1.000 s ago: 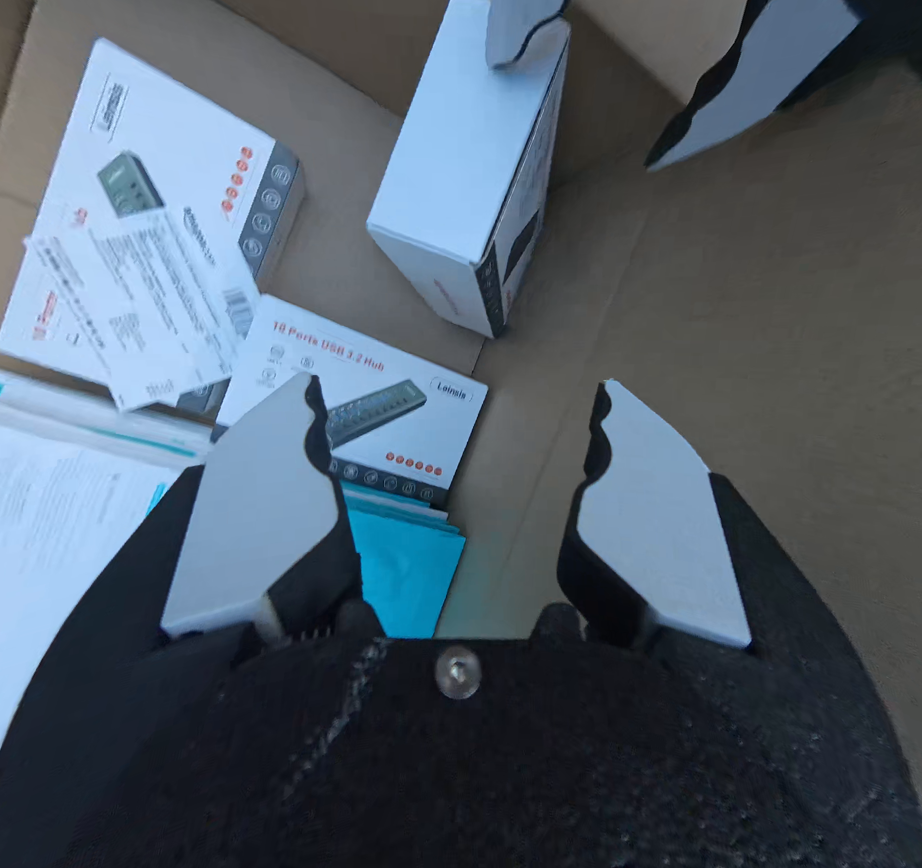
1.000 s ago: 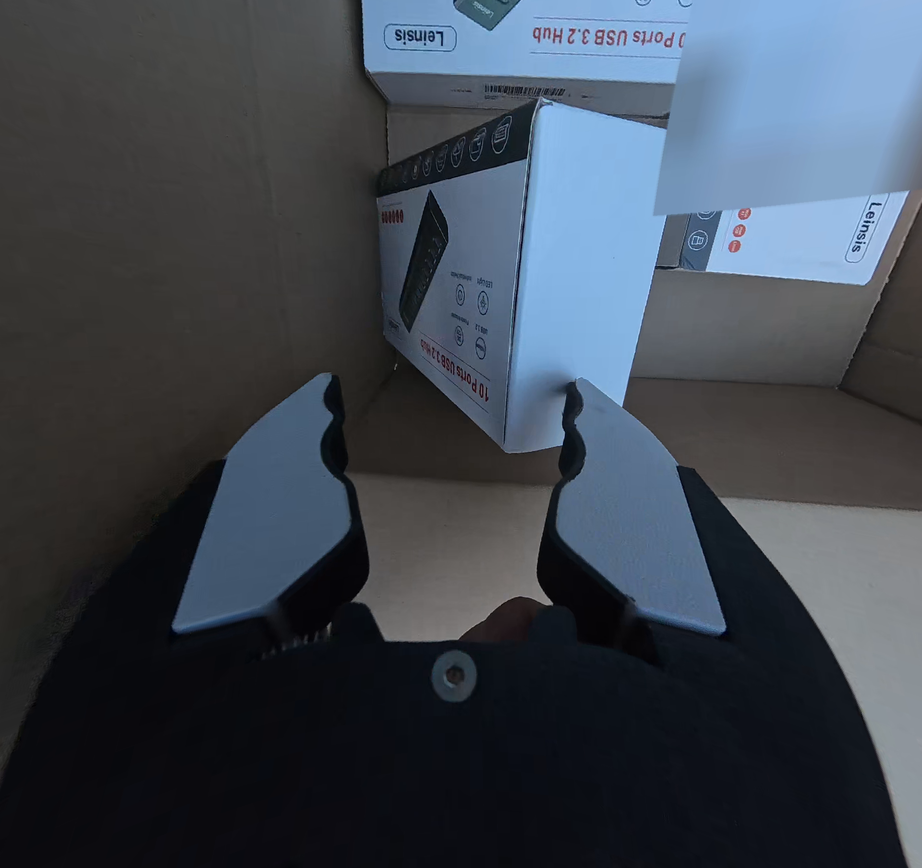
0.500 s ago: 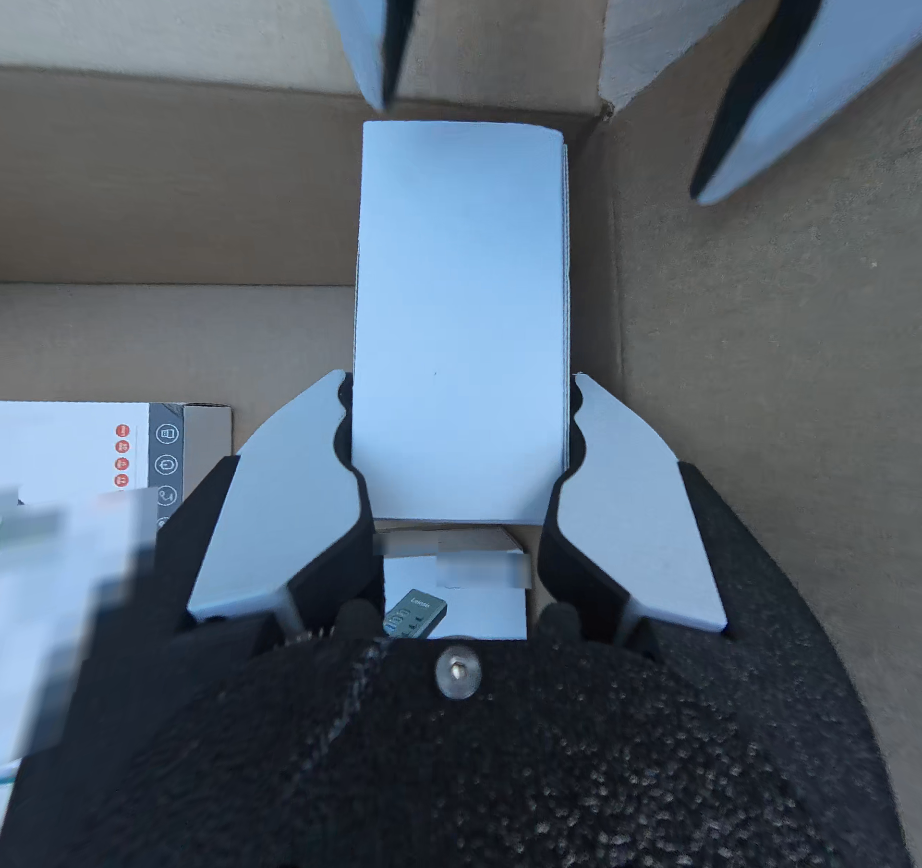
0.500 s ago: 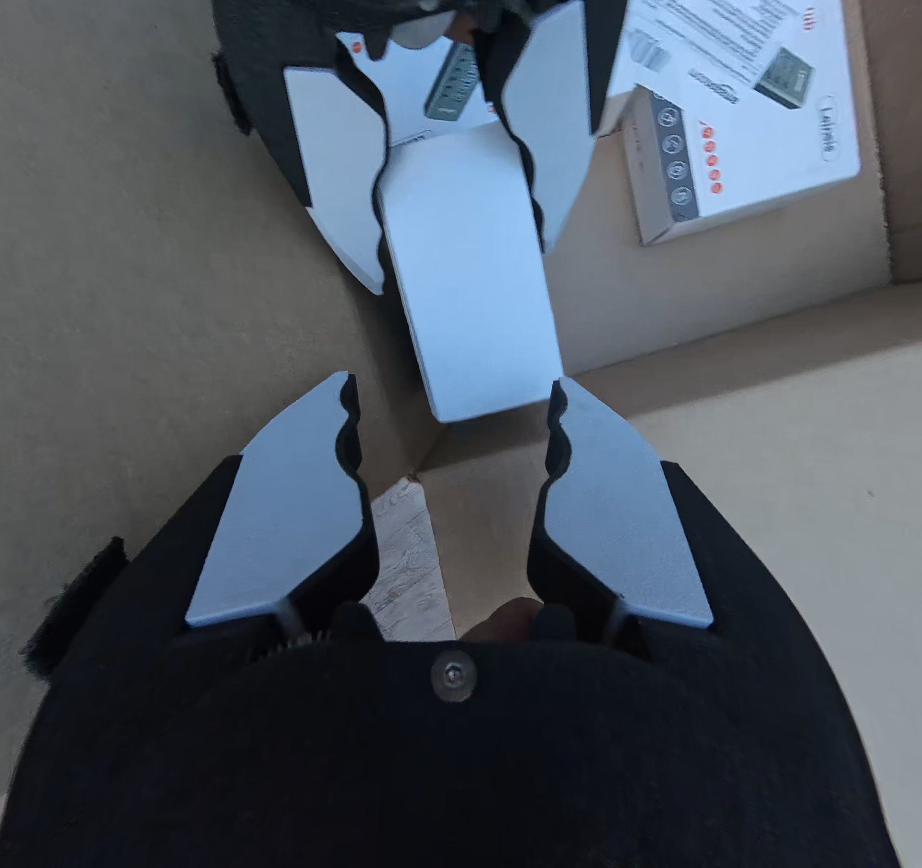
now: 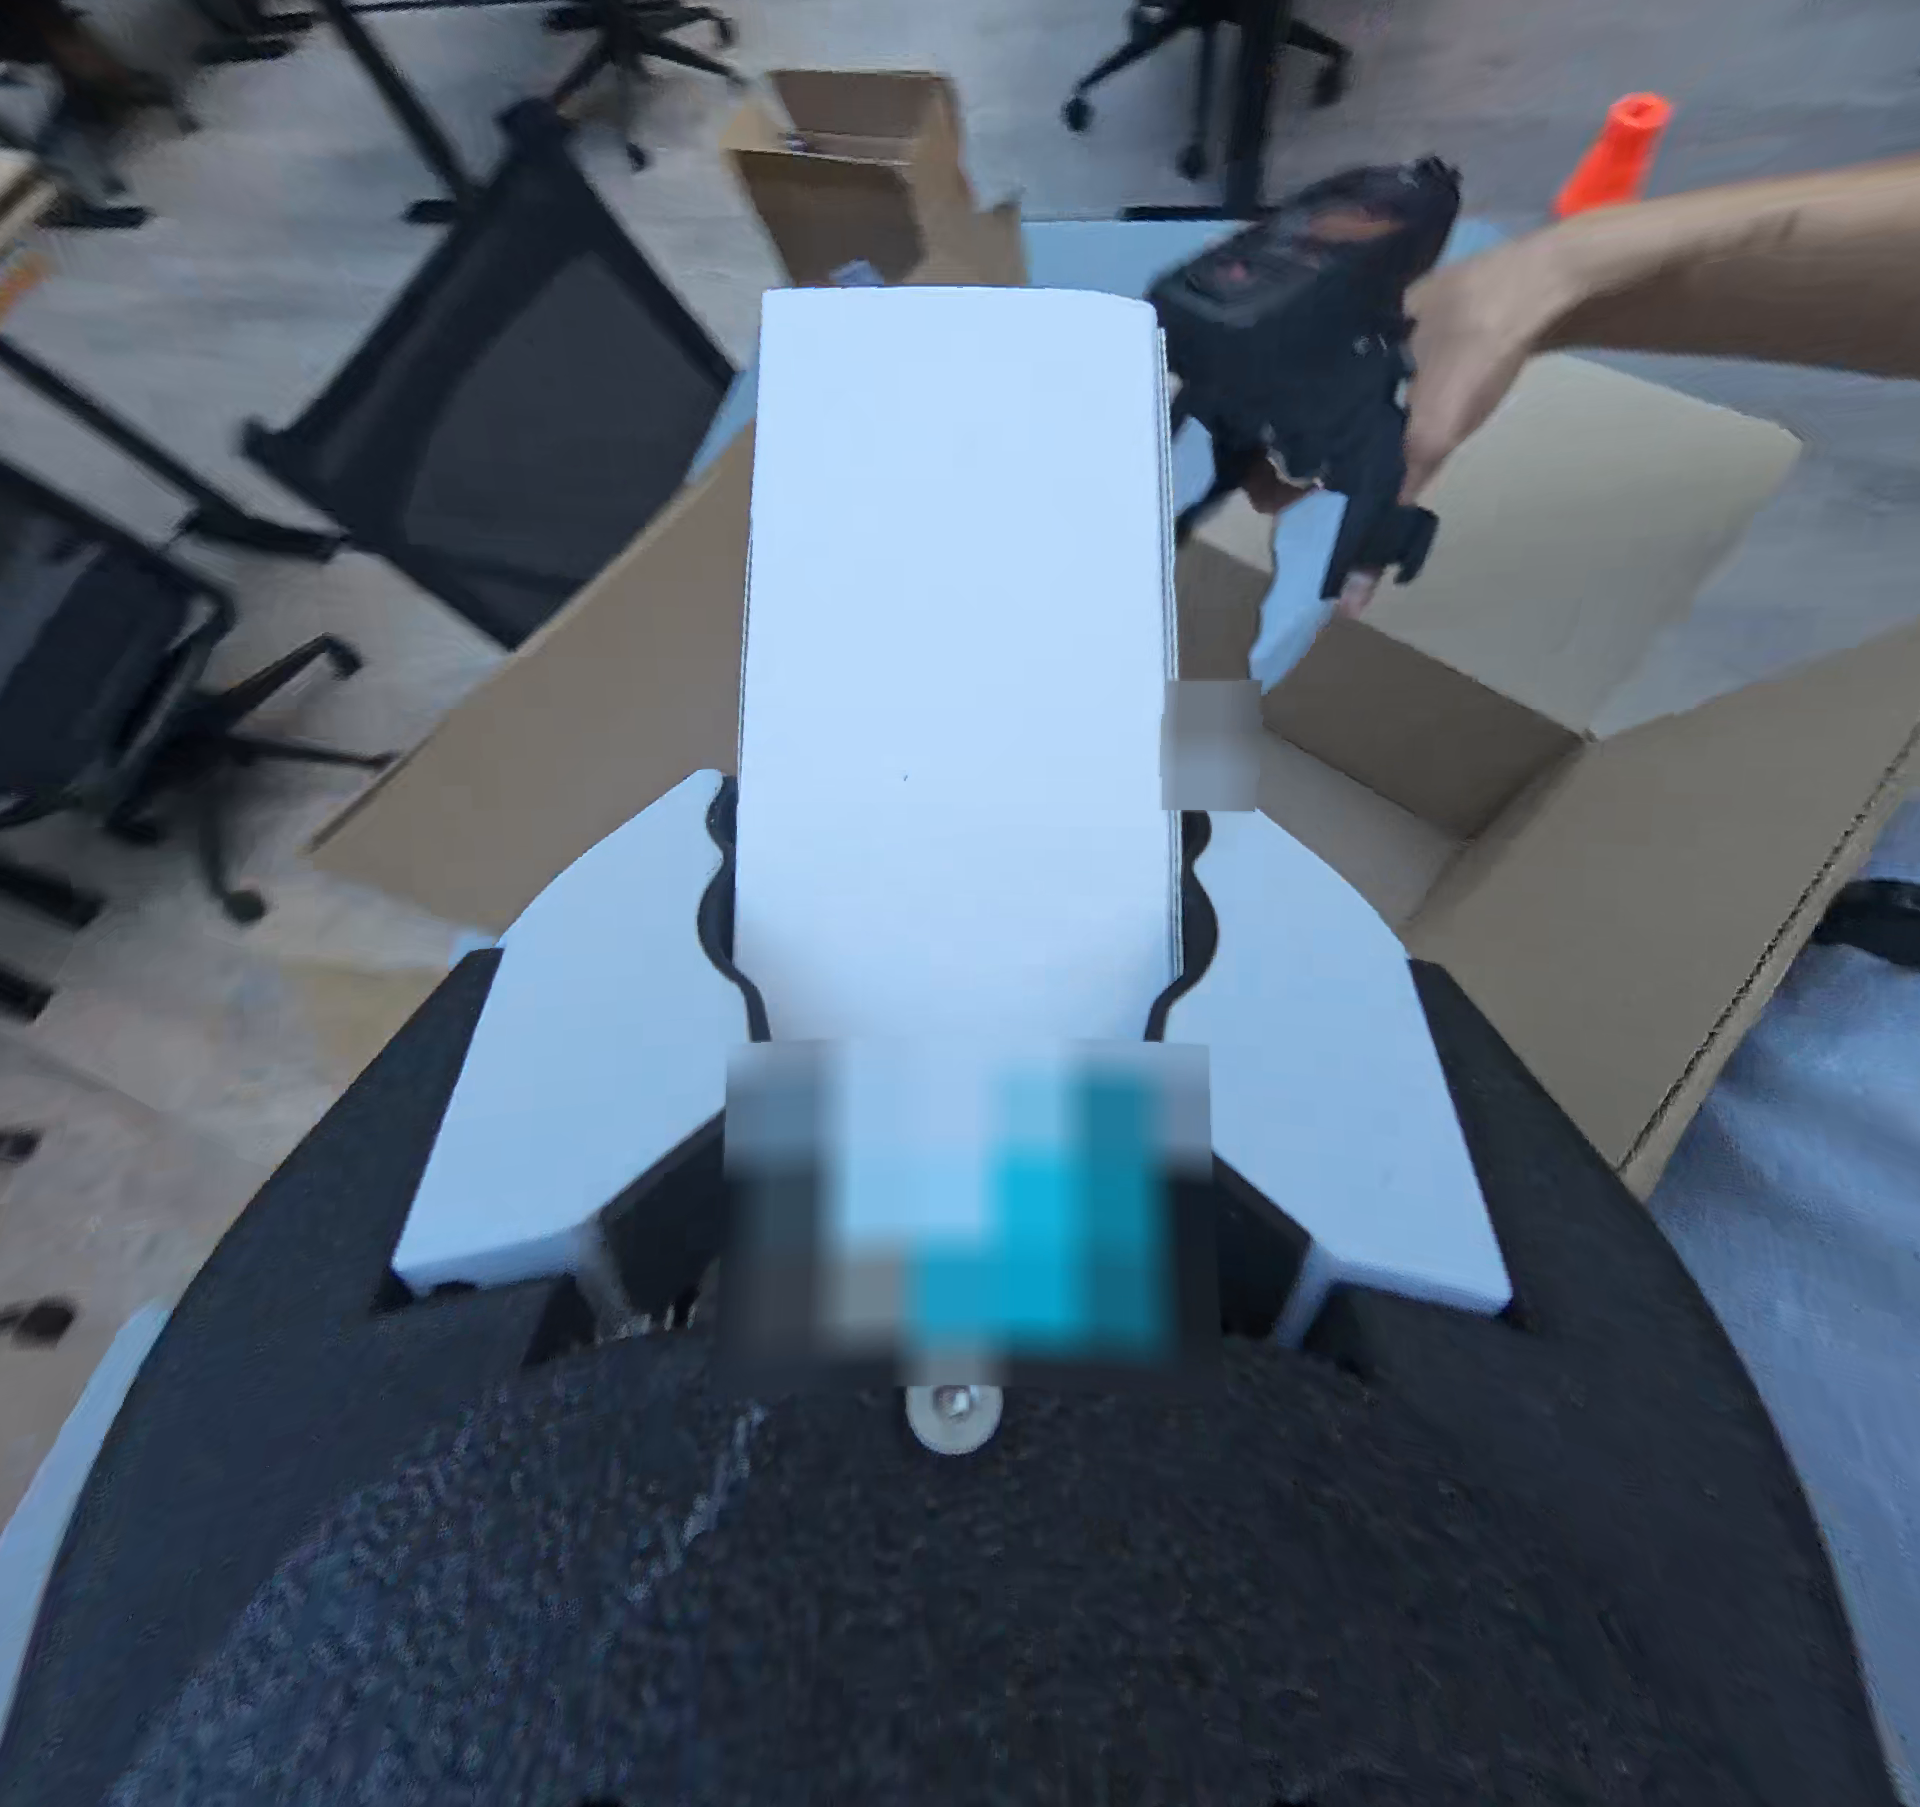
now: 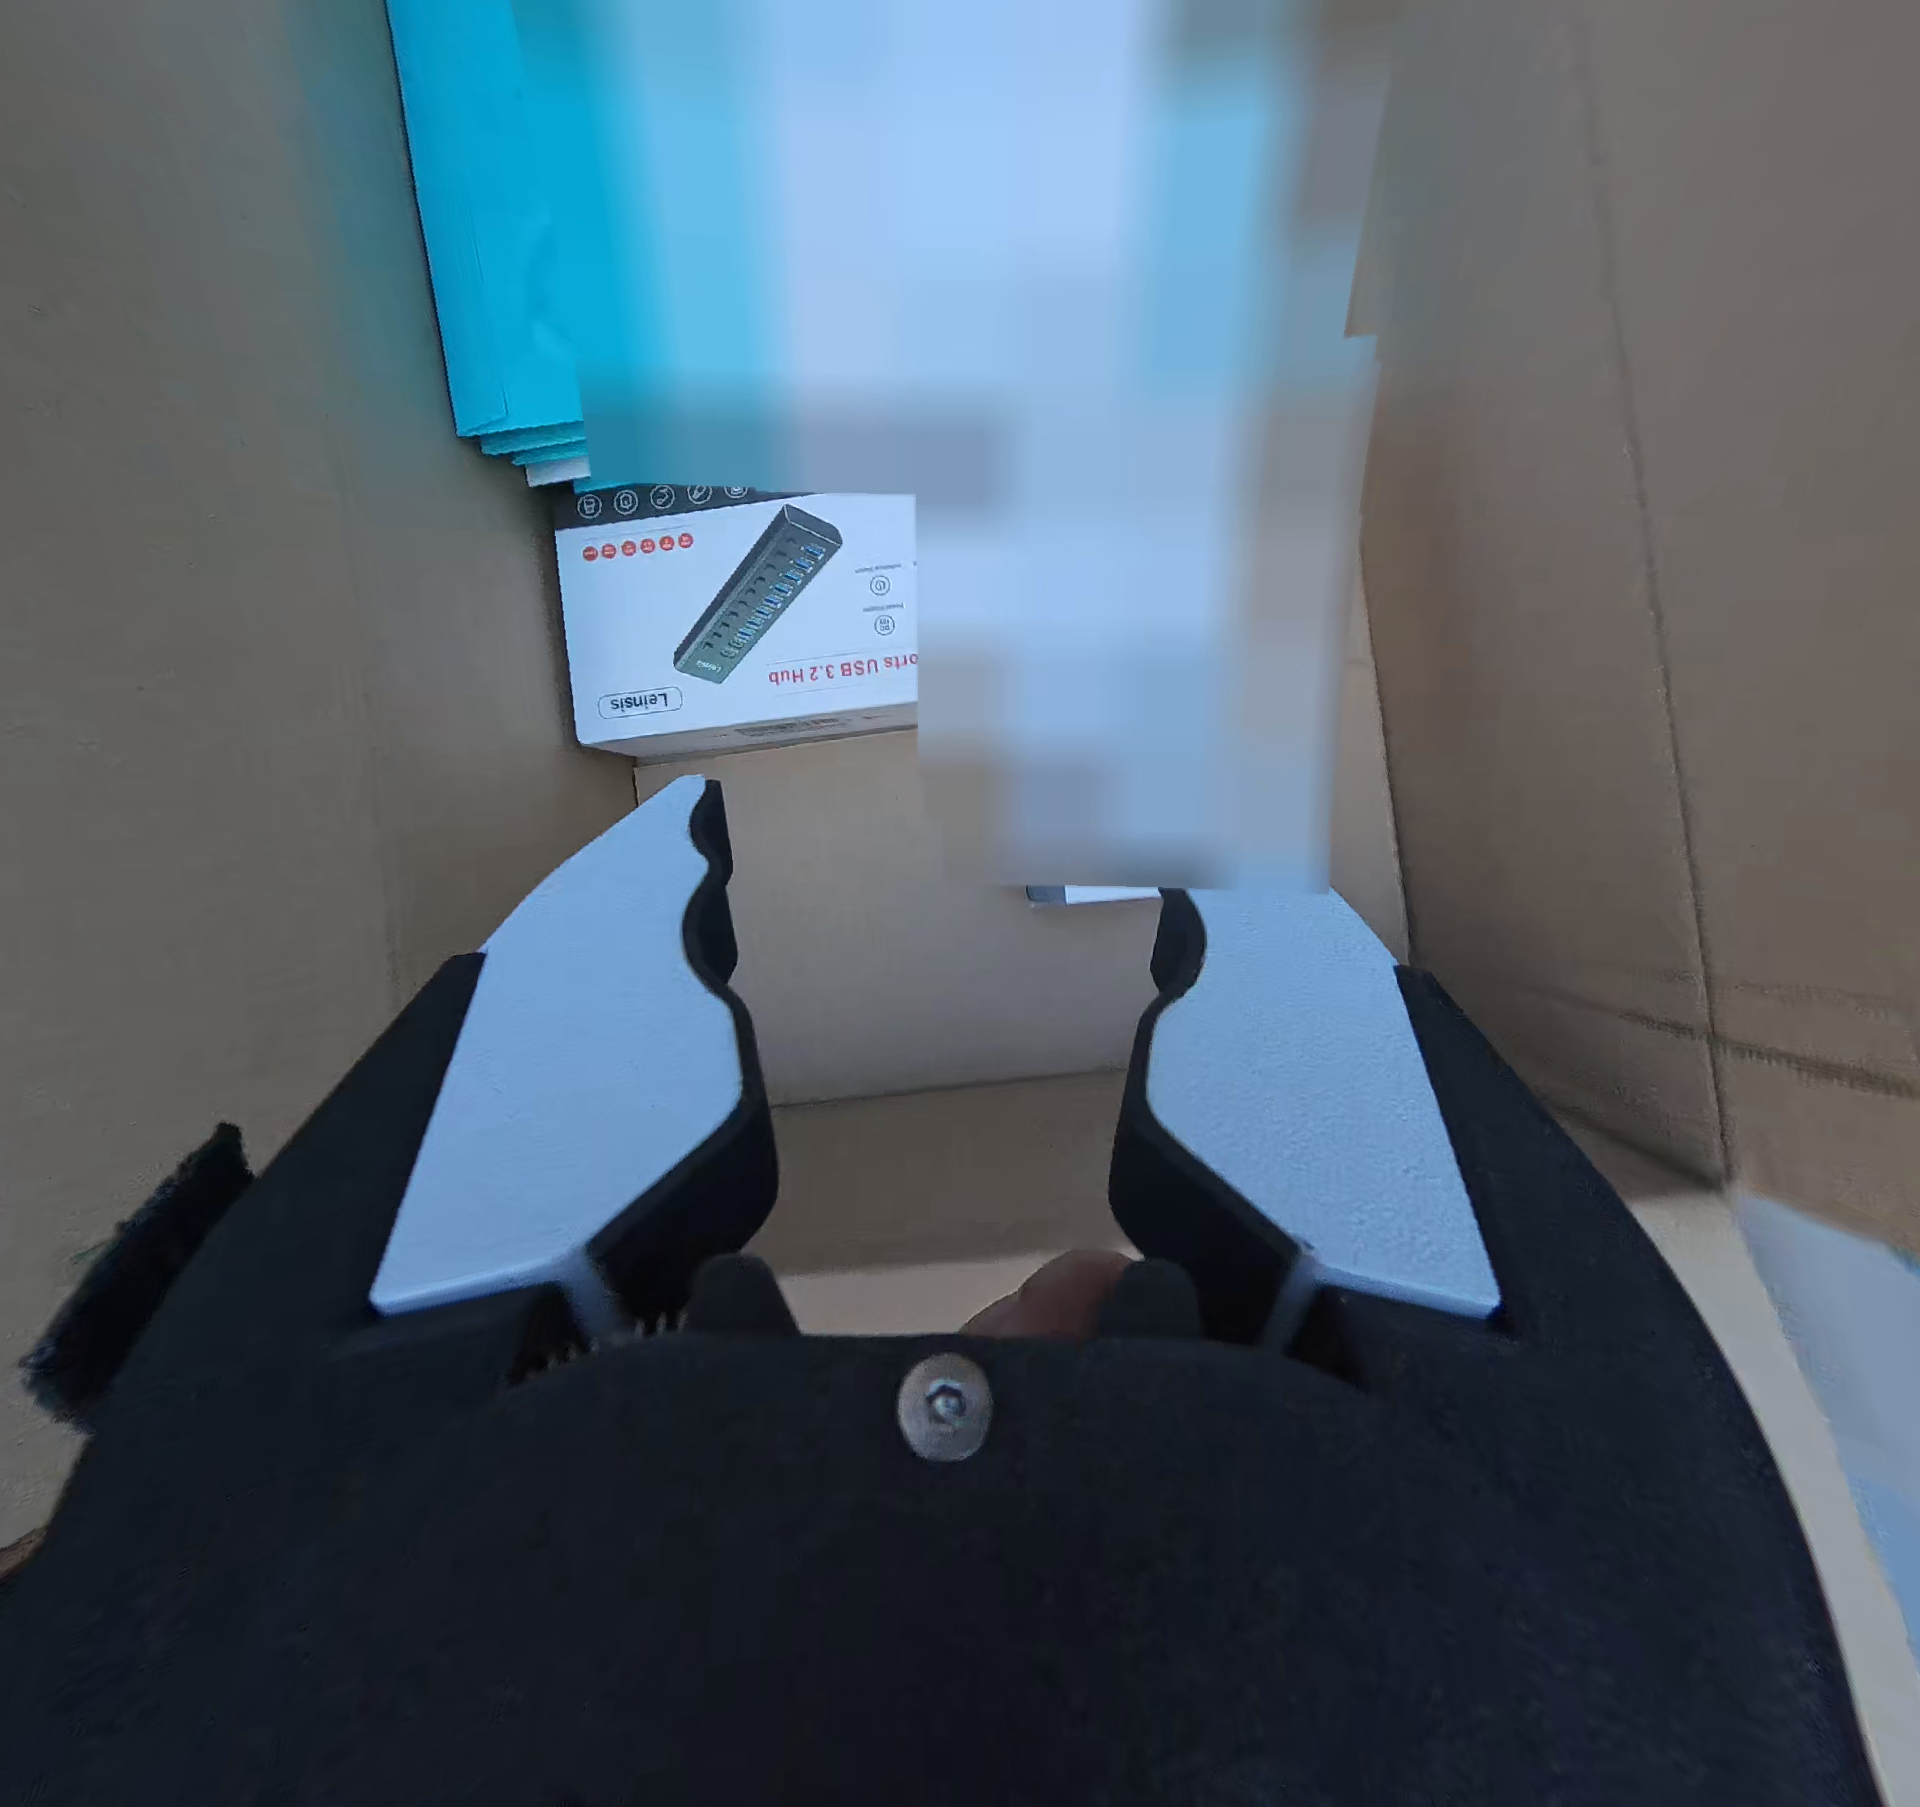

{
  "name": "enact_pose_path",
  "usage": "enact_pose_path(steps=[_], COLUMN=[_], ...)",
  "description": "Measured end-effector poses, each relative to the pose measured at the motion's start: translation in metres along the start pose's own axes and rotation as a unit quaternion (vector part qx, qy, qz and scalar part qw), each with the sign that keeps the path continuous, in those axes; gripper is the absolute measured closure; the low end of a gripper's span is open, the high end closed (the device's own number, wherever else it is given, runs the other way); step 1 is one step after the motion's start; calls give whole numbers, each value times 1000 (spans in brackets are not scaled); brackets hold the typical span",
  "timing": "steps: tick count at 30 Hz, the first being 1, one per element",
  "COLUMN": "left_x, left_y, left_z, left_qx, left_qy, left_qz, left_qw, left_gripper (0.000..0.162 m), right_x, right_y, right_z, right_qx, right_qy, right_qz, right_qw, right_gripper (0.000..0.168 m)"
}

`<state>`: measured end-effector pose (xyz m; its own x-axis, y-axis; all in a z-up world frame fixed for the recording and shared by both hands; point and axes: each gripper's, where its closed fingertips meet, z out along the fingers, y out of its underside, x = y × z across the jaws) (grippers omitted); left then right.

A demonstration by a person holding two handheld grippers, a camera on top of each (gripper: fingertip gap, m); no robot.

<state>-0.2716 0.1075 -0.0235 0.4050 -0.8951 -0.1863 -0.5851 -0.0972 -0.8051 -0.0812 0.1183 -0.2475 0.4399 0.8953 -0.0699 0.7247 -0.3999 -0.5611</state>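
In the left wrist view my left gripper (image 5: 956,807) is shut on a plain white box (image 5: 956,562). Both pads press its long sides, and it is held up above the big open brown carton (image 5: 1558,822). A hand holds my right gripper (image 5: 1309,427) over that carton, beyond the box. In the right wrist view my right gripper (image 6: 940,843) is open and empty, pointing down into the carton (image 6: 208,614). A white printed box with a dark device pictured on it (image 6: 727,635) lies just beyond the fingertips. Teal sheets (image 6: 468,199) lie farther in.
Black office chairs (image 5: 499,427) and desk legs stand on the floor to the left. A smaller open carton (image 5: 862,188) and an orange cone (image 5: 1616,152) stand farther off. The big carton's walls (image 6: 1662,614) close in on both sides of my right gripper.
My left gripper closed on the white box standing in the carton's corner and lifted it out. My right gripper drew back from that box and stays open inside the carton.
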Motion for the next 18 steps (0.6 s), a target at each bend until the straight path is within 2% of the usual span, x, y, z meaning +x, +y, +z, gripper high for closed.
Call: enact_pose_path(steps=[2,4,7,9,11,13,15,18], left_x=[-39,-71,-100,-110,-120,-135,-145,-154], left_y=[7,31,89,141,198,254,304,351], left_z=[-69,-135,-222,-258,-271,-263,-236,-186], left_qx=[-4,-21,-50,-64,-66,-62,-67,-61], left_qy=[-105,-212,-346,-398,-429,-444,-440,-434], left_qz=[-41,-75,-135,-189,-246,-300,-341,-379], left_qw=[994,974,927,895,866,842,828,815], left_gripper=[84,84,85,85,85,85,85,85], right_x=[-5,-15,-33,-42,-47,-49,-48,-46], right_y=[-17,-32,-54,-65,-70,-71,-69,-61], right_z=[33,60,90,102,110,114,113,105], right_qx=[-31,-50,-56,-56,-56,-61,-66,-69], right_qy=[-22,-46,-80,-96,-108,-118,-115,-105], right_qz=[-49,-92,-132,-144,-147,-142,-137,-125], right_qw=[998,993,987,983,982,981,982,984], right_gripper=[91,91,91,91,91,91,91,92])
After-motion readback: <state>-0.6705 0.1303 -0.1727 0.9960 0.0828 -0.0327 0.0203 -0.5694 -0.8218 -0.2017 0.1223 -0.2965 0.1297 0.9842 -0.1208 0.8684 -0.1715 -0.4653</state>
